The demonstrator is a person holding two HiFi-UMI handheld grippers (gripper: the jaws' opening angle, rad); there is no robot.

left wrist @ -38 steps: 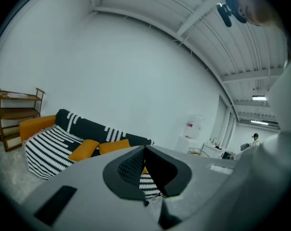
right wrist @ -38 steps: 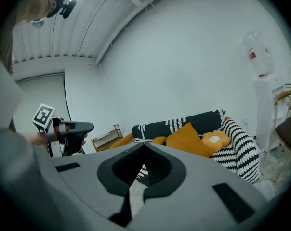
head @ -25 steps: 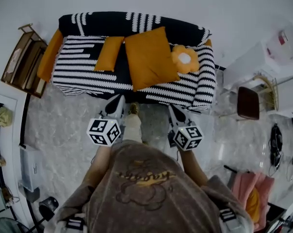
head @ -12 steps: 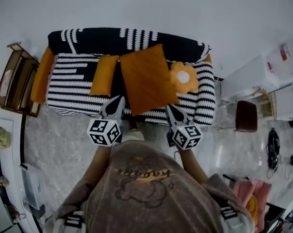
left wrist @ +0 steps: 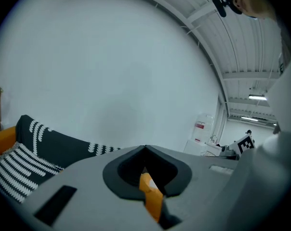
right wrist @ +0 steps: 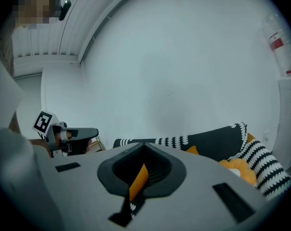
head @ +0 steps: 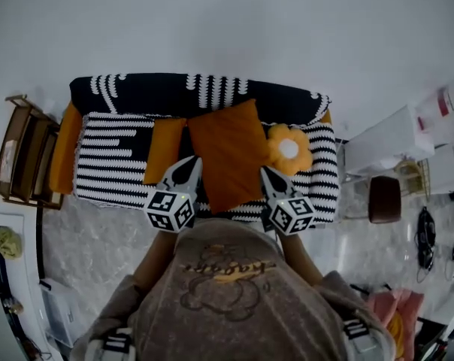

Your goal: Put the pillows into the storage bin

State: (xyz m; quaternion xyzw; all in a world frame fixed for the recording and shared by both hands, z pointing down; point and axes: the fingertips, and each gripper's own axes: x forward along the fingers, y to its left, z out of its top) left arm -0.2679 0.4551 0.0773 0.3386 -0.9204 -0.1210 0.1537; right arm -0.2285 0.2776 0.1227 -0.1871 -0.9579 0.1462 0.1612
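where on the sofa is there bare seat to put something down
The left seat is bare: the striped cover between the orange cushion on the left arm and the small orange pillow. From there rightward it is crowded: the big orange pillow and flower cushion sit close together, leaving only a strip by the right arm.

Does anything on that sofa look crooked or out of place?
The large orange pillow lies askew on the striped sofa, turned diagonally with one corner reaching toward the seat's front edge. The smaller orange pillow beside it also sits at a slant. Nothing looks spilled or damaged.
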